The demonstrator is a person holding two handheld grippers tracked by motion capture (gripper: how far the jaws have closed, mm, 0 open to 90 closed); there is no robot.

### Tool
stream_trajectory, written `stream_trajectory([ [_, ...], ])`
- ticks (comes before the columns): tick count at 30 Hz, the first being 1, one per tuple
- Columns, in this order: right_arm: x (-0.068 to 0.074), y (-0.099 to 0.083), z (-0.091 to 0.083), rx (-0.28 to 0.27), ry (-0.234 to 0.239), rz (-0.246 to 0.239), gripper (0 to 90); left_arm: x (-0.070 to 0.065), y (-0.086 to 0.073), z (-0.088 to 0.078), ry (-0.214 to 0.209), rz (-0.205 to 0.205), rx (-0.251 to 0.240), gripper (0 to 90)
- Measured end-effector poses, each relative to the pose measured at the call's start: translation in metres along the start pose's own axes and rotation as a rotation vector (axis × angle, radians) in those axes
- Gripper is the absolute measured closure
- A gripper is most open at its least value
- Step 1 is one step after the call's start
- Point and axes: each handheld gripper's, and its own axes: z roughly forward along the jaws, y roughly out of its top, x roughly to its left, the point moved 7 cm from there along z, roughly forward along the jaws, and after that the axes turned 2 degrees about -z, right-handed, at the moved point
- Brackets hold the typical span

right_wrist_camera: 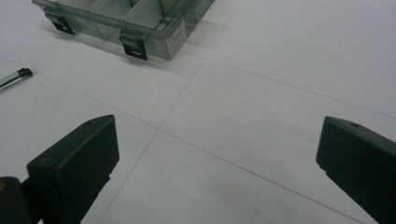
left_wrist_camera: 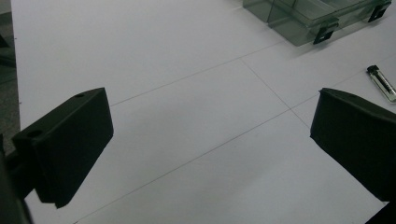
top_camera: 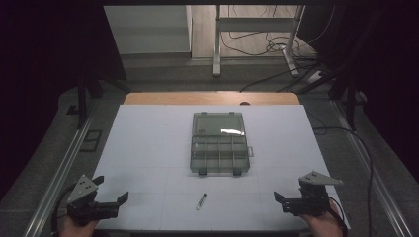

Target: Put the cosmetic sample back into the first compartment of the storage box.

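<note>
Both claws sit parked at the near edge of the white surface (top_camera: 148,148), one by each near corner, and neither carries anything. The left claw (top_camera: 112,201) has its jaws spread wide, and its own camera looks straight through the gap at bare sheet. The right claw (top_camera: 285,202) is just as wide apart in the right gripper view, with nothing between the jaws.

Lying between them, close to the middle of the near edge, is the small silver pen-like stick with a black cap (top_camera: 201,201). It rests flat and slightly slanted, well apart from both claws and touched by neither. It looks like the likely pick.

Beyond it, around the centre of the surface, lies the smoky transparent plastic compartment box (top_camera: 219,154), lid thrown back toward the far edge and the divided tray facing the person. That layout probably leaves the compartments ready to receive the stick.

The high view gives the whole layout: lid, tray and stick in a line. The left gripper view catches the stick (left_wrist_camera: 382,83) at its right margin and the box's black latches (left_wrist_camera: 325,33), while the right gripper view shows a small label on the box wall (right_wrist_camera: 176,34), too tiny to read.
</note>
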Motion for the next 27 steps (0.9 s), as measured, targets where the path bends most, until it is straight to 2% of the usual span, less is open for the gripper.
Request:
stream_trajectory([
  [11,0.007,0.001,0.002,0.019,0.017,-0.063,0.0,0.0,0.0,0.0,-0.005,0.001,-0.003,0.1],
  [13,0.01,0.004,0.004,0.0,0.041,-0.064,0.0,0.0,0.0,0.0,-0.008,0.0,-0.002,0.3],
  [19,0.018,0.009,0.009,-0.006,0.086,-0.081,0.0,0.0,0.0,0.0,-0.014,-0.004,-0.004,0.4],
  [27,0.027,0.012,0.014,-0.01,0.116,-0.094,0.0,0.0,0.0,0.0,-0.019,0.0,-0.002,0.6],
])
